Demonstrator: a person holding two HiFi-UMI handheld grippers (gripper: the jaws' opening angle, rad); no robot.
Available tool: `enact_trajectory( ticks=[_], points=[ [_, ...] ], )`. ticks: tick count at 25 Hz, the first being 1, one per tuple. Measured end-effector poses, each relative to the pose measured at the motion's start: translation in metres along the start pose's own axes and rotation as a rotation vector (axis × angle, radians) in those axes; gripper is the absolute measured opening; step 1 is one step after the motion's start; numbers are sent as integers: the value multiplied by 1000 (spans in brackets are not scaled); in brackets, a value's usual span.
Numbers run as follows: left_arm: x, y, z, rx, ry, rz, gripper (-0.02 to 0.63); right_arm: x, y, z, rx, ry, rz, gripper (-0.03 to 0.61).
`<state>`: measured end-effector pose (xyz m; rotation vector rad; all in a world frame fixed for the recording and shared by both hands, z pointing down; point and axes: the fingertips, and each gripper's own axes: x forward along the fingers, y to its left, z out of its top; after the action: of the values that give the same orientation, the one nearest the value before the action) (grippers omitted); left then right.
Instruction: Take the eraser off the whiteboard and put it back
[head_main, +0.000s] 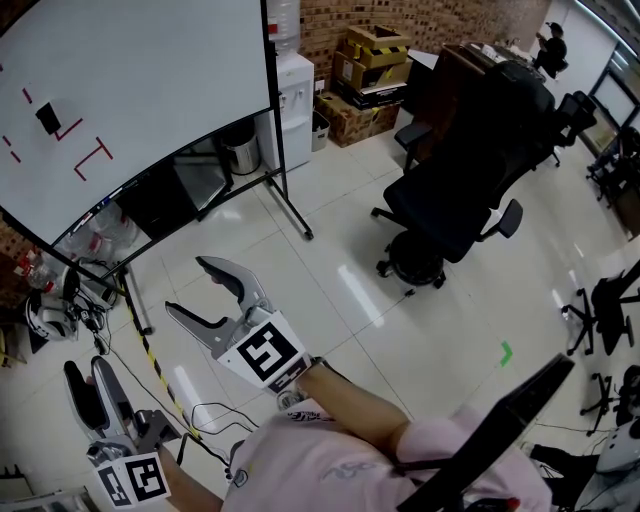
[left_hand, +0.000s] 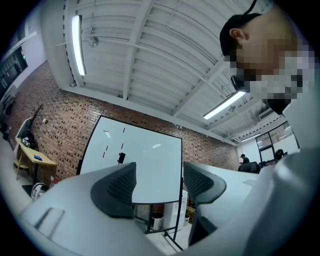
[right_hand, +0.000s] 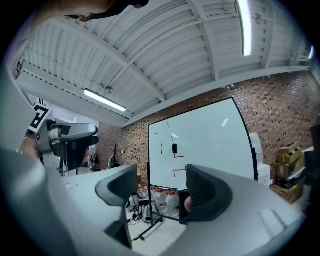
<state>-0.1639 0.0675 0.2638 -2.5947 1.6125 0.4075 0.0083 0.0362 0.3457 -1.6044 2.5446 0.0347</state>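
brick wall (head_main: 420, 15) behind smooth whiteboard (head_main: 150, 80) with rectangular eraser (head_main: 48, 118); left gripper (head_main: 88, 375) and right gripper (head_main: 190, 287) gape empty.

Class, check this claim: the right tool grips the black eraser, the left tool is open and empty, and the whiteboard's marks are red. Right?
No. The right gripper view shows the right tool open and empty; the black eraser is on the whiteboard. The left tool is open and empty, and the marks are red.
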Motion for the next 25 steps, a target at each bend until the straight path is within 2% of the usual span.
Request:
enact_trajectory(
  ticks=[12, 17, 25],
  points=[
    [-10, 0, 0, -2, 0, -9, 305, -7, 7, -2, -8, -8, -4, 304],
    [-9, -1, 1, -5, 4, -16, 305, -7, 15, -1, -127, 8, 11, 304],
    [-12, 1, 4, -9, -6, -13, 305, -9, 12, -1, -108, 10, -5, 304]
  ],
)
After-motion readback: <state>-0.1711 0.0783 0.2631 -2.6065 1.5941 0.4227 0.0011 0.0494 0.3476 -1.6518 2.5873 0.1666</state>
